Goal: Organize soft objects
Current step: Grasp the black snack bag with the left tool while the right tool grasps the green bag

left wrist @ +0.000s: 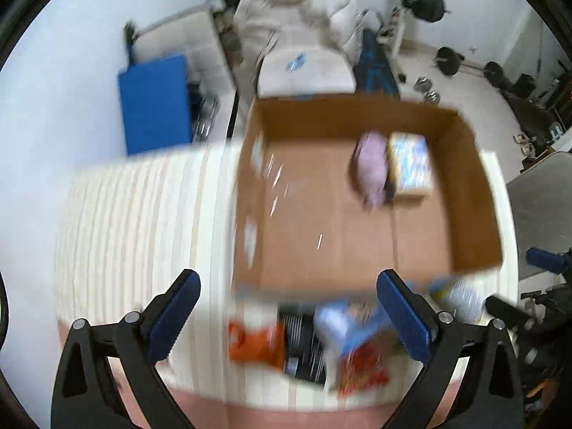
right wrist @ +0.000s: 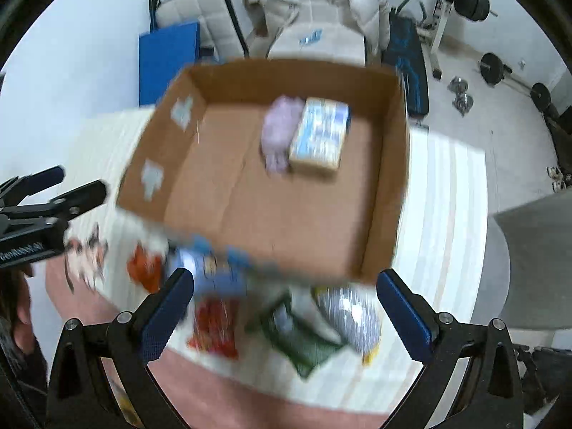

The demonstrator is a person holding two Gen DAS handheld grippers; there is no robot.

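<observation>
On the far left, the striped white table (left wrist: 143, 214) lies bare beside the cardboard box (left wrist: 475, 193). The left gripper (left wrist: 293, 318) hangs over the table's near edge with its jaws spread wide and nothing between the pads; below it sits a blurred heap — an orange packet (left wrist: 255, 343), a dark striped packet (left wrist: 304, 343), a pale blue packet (left wrist: 339, 325) and a red one (left wrist: 361, 371).

The box stands open on the table. Inside, toward its far right corner, a lilac soft thing (left wrist: 371, 164) lies touching a blue-and-white pack (left wrist: 411, 164); the rest of its floor is bare.

From the right wrist, the right gripper (right wrist: 286, 314) is likewise wide and grips nothing. Under it, just in front of the box (right wrist: 389, 178), lie a red packet (right wrist: 214, 325), a green one (right wrist: 304, 343) and a silvery bag (right wrist: 354, 318) — all too smeared to read. The lilac thing (right wrist: 280, 132) and pack (right wrist: 320, 136) show here too.
</observation>
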